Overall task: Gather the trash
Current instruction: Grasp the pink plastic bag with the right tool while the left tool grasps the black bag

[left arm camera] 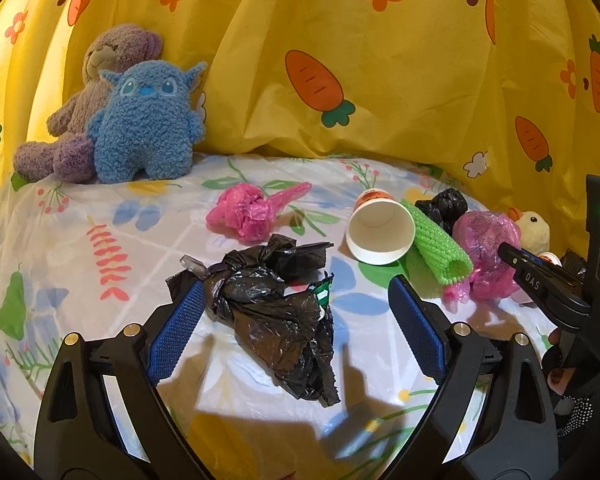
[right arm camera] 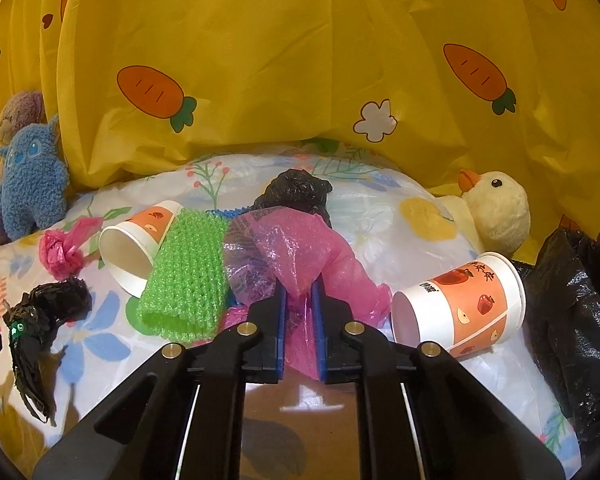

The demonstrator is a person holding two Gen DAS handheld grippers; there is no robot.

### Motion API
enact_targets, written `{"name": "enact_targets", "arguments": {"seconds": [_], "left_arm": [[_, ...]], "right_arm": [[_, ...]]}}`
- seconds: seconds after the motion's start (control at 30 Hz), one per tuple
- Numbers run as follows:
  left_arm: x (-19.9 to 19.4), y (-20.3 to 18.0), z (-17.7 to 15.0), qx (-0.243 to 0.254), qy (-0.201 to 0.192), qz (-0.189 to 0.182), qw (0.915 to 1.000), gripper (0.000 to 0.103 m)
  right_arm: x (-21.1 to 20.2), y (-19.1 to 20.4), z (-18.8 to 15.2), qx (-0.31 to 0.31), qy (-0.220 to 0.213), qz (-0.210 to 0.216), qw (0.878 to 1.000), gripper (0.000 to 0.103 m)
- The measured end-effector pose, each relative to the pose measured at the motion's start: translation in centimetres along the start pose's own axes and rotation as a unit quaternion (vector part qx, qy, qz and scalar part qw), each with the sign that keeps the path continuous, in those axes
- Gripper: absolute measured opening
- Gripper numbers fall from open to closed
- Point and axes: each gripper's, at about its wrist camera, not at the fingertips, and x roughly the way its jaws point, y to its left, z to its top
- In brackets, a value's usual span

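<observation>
Right gripper (right arm camera: 299, 300) clamped on crumpled pink plastic bag (right arm camera: 300, 248), beside green foam mesh sleeve (right arm camera: 188, 276) and tipped paper cup (right arm camera: 460, 312). Left gripper (left arm camera: 296, 300) jaws wide apart, straddling crumpled black plastic bag (left arm camera: 276, 312); left pad touches it. All lies on floral plastic sheet (left arm camera: 100, 248); yellow carrot-print curtain (left arm camera: 380, 80) behind.
</observation>
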Motion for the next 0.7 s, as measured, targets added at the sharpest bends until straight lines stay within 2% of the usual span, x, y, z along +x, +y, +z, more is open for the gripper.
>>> {"name": "enact_targets", "arguments": {"seconds": [0.13, 0.43, 0.5, 0.6, 0.7], "left_arm": [[0.9, 0.1, 0.0, -0.003, 0.023, -0.004, 0.9997, 0.078], [3.1, 0.3, -0.2, -0.009, 0.079, -0.023, 0.9966, 0.032], [3.2, 0.5, -0.3, -0.012, 0.083, -0.032, 0.9960, 0.017], [3.3, 0.7, -0.2, -0.020, 0.085, -0.040, 0.9954, 0.008], [2.9, 1.0, -0.2, -0.029, 0.076, -0.049, 0.9955, 0.006]], "right_arm": [[-0.6, -0.4, -0.1, 0.011, -0.015, 0.002, 1.000, 0.009], [-4.4, -1.5, -0.3, 0.021, -0.056, 0.022, 0.998, 0.009], [-5.3, -1.7, -0.5, 0.024, -0.063, 0.028, 0.997, 0.009], [-6.4, -2.3, -1.0, 0.029, -0.067, 0.036, 0.997, 0.009], [-7.8, -2.7, -1.6, 0.038, -0.072, 0.044, 0.996, 0.009]]}}
